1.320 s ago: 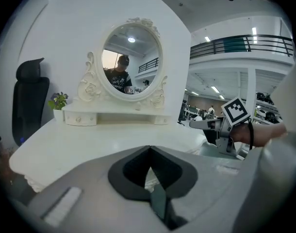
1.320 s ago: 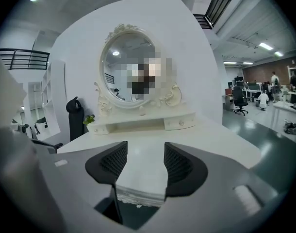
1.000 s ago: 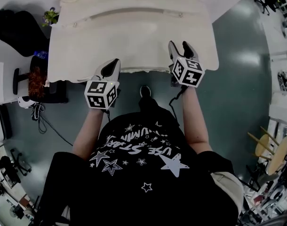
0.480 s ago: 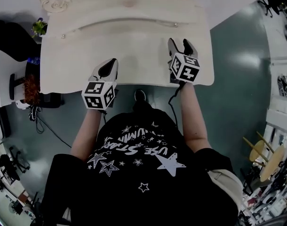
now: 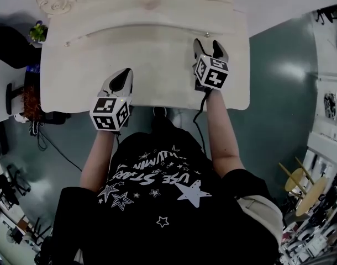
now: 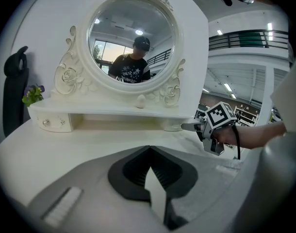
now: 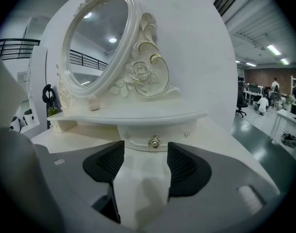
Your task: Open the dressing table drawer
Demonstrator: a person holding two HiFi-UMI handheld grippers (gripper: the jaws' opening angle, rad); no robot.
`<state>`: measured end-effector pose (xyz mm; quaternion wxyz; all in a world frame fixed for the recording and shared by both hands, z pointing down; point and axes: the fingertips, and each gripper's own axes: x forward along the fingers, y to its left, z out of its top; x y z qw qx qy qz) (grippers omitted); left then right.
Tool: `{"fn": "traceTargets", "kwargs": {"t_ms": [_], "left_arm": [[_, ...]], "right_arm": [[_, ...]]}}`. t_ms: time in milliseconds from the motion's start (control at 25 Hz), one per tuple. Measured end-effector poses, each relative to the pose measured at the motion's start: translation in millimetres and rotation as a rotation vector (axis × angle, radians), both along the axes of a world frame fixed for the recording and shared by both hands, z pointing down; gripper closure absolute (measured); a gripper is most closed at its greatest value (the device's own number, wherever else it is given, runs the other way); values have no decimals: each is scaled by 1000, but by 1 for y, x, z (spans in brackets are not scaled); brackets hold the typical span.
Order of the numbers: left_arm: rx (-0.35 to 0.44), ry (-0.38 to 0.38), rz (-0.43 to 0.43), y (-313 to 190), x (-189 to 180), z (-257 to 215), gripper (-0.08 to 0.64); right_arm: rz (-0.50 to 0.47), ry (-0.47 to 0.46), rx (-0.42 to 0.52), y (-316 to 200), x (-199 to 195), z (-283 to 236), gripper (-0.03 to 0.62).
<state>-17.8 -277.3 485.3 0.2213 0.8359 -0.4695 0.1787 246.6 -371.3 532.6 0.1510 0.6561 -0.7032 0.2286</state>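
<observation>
Both are empty: left gripper (image 6: 149, 152) closed, right gripper (image 7: 144, 160) wide apart near the tiny knob (image 7: 154, 141) on the drawer (image 7: 173, 135), which could slip free when pinched.

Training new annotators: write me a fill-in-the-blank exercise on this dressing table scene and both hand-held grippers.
The right hand-held gripper is open and aimed at the small drawer's ___. The left hand-held gripper is ___, gripping nothing. The dressing table carries a round ___ at its back, which reflects the person. Missing words: knob; shut; mirror.
</observation>
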Motion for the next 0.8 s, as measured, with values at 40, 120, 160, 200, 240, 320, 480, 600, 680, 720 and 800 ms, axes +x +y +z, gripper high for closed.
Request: {"fn": "traceTargets", "kwargs": {"t_ms": [40, 120, 160, 200, 240, 320, 480, 600, 680, 720, 800], "left_arm": [[-5, -2, -4, -2, -1, 2, 558], [-11, -4, -14, -5, -2, 5, 558], [-13, -3, -18, -7, -1, 7, 558], [-15, -2, -21, -8, 0, 7, 558], [-18, -2, -21, -9, 1, 8, 558], [-22, -2, -20, -11, 2, 9, 558], [-27, -6, -22, -14, 3, 11, 558], [-35, -10, -21, -14, 3, 13, 558], [-41, -12, -21, -15, 3, 15, 558], [-44, -12, -21, -15, 3, 16, 558], [-46, -10, -20, -16, 5, 16, 558]], "right_arm": [[2, 3, -4, -3, 1, 2, 287], [4, 14, -12, -10, 3, 7, 288], [4, 20, -16, -12, 4, 9, 290], [3, 26, -19, -14, 6, 10, 292], [2, 32, -22, -16, 7, 12, 297], [-2, 42, -30, -19, 8, 14, 315], [4, 74, -34, -26, 10, 18, 364], [9, 101, -38, -29, 11, 19, 390], [16, 110, -42, -29, 12, 21, 408], [21, 113, -45, -30, 13, 21, 417], [27, 119, -49, -29, 14, 22, 436]]}}
